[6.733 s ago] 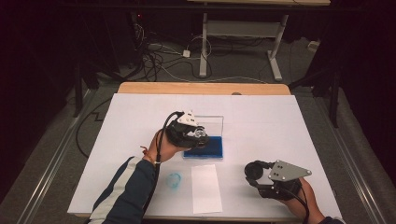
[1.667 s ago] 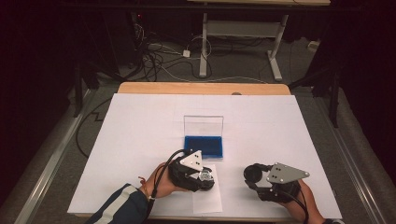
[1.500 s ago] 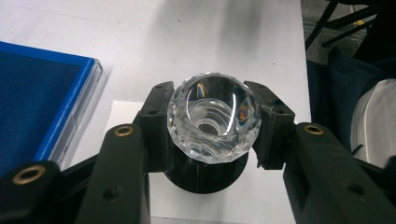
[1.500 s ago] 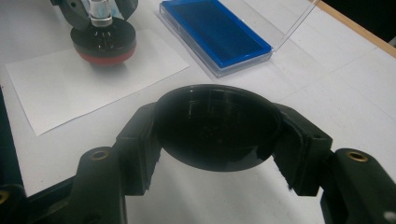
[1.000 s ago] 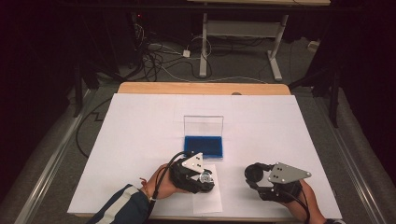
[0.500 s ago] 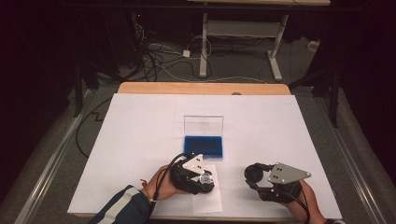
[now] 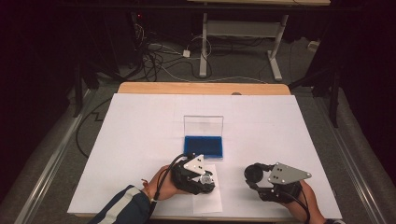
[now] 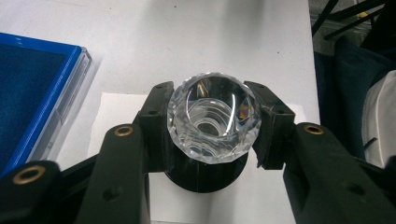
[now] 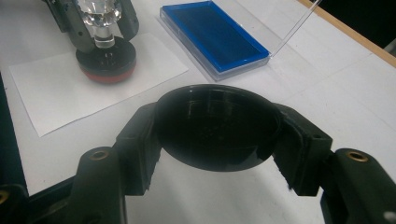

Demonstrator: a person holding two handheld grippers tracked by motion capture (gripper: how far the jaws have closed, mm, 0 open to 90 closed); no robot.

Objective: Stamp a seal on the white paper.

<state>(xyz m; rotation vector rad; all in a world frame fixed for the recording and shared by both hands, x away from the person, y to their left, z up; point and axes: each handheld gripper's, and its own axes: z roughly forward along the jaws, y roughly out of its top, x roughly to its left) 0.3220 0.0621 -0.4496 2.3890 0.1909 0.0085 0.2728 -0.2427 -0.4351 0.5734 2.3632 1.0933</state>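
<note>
A stamp with a clear faceted knob (image 8: 212, 121) and a round black base (image 8: 208, 177) stands on a white paper sheet (image 7: 208, 203) near the table's front edge. My left gripper (image 7: 204, 178) is shut on the knob, a jaw on each side. In the right gripper view the stamp (image 9: 105, 56) shows a red rim against the paper (image 9: 56, 88). My right gripper (image 7: 254, 175), to the right of the sheet, is shut on a round black cap (image 9: 217, 126), held just above the table.
An open ink pad case lies beyond the paper, with its blue pad (image 7: 203, 145) flat and its clear lid (image 7: 203, 125) standing upright behind. White covering (image 7: 140, 126) spreads over the table. The wooden far edge (image 7: 201, 87) and floor cables lie beyond.
The left gripper has carried the stamp from over the blue pad back to the paper sheet. Over the last second both hands stay still.
</note>
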